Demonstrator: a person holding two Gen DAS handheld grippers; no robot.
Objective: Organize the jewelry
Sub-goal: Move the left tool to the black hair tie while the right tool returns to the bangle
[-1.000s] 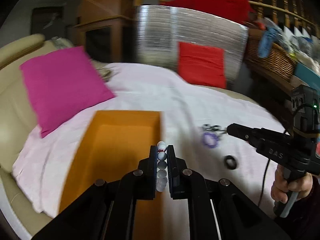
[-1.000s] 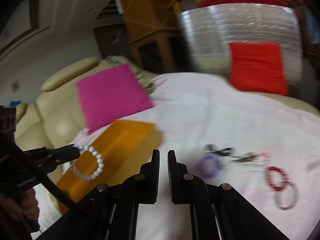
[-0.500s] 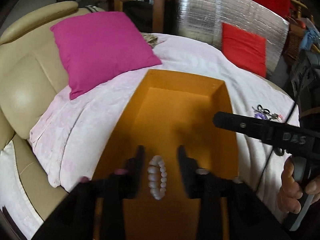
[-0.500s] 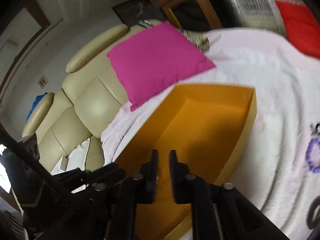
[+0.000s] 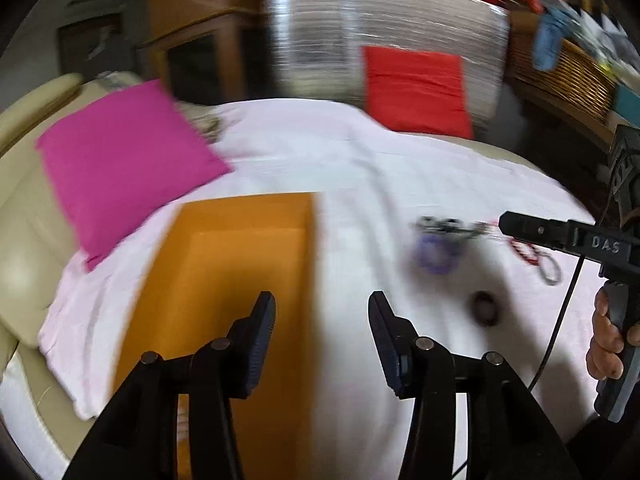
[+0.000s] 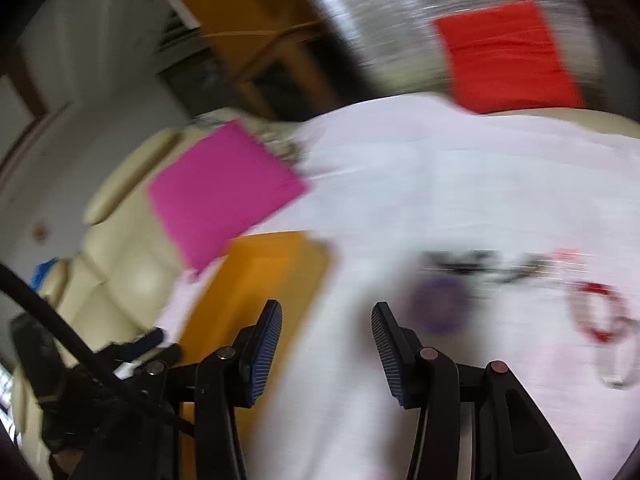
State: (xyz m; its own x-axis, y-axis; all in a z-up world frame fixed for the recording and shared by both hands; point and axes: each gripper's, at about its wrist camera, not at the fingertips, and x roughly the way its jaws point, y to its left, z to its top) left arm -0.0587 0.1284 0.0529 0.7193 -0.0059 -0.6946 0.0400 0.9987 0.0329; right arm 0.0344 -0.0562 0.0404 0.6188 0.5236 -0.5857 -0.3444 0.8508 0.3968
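Observation:
An orange box (image 5: 224,280) lies on the white cloth, also in the right wrist view (image 6: 256,284). My left gripper (image 5: 322,312) is open and empty over the box's right edge. My right gripper (image 6: 326,322) is open and empty above the cloth, right of the box. Both views are blurred. A purple bracelet (image 5: 436,254) (image 6: 440,304), a dark ring (image 5: 485,309), a red bracelet (image 6: 596,312) and a clear bracelet (image 6: 616,364) lie on the cloth to the right. The pearl bracelet is not visible.
A pink cushion (image 5: 124,160) lies at the back left on a beige sofa (image 5: 24,216). A red cushion (image 5: 416,88) leans on a silver panel behind. Small dark jewelry pieces (image 5: 444,225) lie by the purple bracelet. A wicker basket (image 5: 560,76) stands at the right.
My left gripper opened and let go of the pearl bracelet over the box, then swung back right. My right gripper has opened and swung right toward the loose jewelry.

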